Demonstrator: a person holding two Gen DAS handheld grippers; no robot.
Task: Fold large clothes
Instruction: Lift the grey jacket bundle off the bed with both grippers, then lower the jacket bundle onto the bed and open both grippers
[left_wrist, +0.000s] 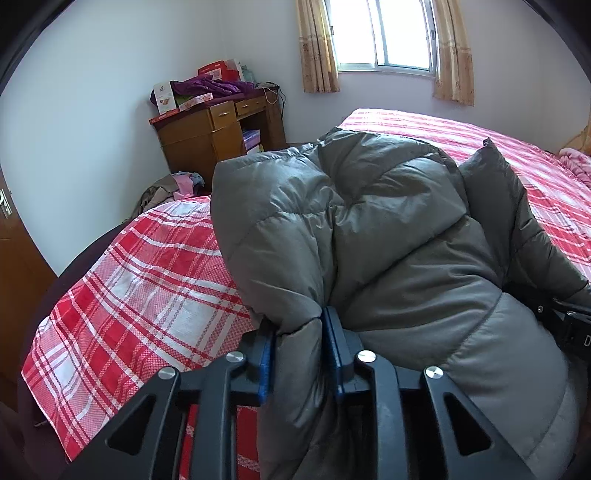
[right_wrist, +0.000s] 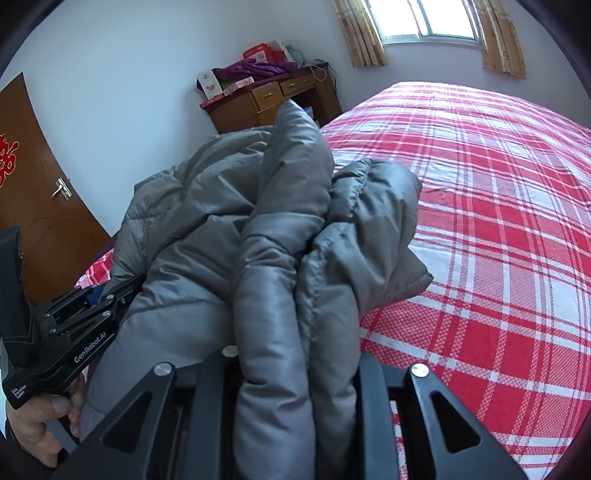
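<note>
Jacket (left_wrist: 388, 229) edges sit pinched in each hand-held gripper, left (left_wrist: 298, 354) and seemingly right (right_wrist: 295, 369); lower both evenly onto the bed (right_wrist: 498, 221) before releasing.

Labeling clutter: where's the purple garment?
In both wrist views the purple garment lies on top of the wooden desk in the far corner, left of the window.

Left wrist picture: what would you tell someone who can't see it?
The left gripper has a fold of a puffy grey down jacket between its blue pads, over a bed with a red plaid sheet. Behind stand a cluttered wooden desk and a curtained window.
</note>
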